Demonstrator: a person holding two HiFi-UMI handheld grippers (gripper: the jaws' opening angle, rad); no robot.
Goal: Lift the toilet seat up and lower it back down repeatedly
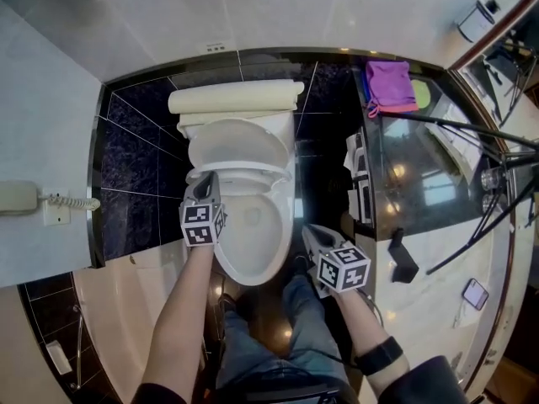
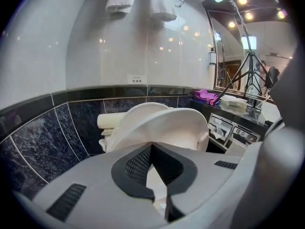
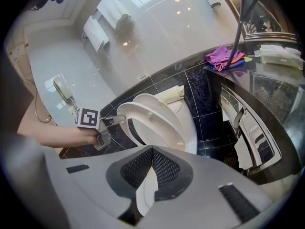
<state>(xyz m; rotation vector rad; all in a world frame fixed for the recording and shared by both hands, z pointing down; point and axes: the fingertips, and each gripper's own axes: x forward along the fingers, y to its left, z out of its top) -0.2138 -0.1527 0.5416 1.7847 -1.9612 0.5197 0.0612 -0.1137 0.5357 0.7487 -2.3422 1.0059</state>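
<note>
The white toilet (image 1: 253, 251) stands in the middle of the head view, its seat (image 1: 240, 148) tilted up partway over the open bowl. My left gripper (image 1: 206, 178) is at the seat's left front rim, jaws closed, tips touching the rim's edge. In the left gripper view the seat (image 2: 176, 123) rises just beyond the closed tips of that gripper (image 2: 151, 145), with the lid (image 2: 143, 109) behind it. The right gripper view shows the seat (image 3: 155, 125) half raised and the left gripper (image 3: 118, 120) at its rim. My right gripper (image 1: 308, 231) (image 3: 152, 150) hangs shut and empty right of the bowl.
A dark counter (image 1: 438, 183) runs along the right with a purple cloth (image 1: 389, 85) and a phone (image 1: 474, 291) on it. Tripod legs (image 1: 459, 126) cross over it. A tissue holder (image 1: 360, 179) faces the toilet. A wall phone (image 1: 21, 199) hangs at left. The person's legs (image 1: 269, 335) are before the bowl.
</note>
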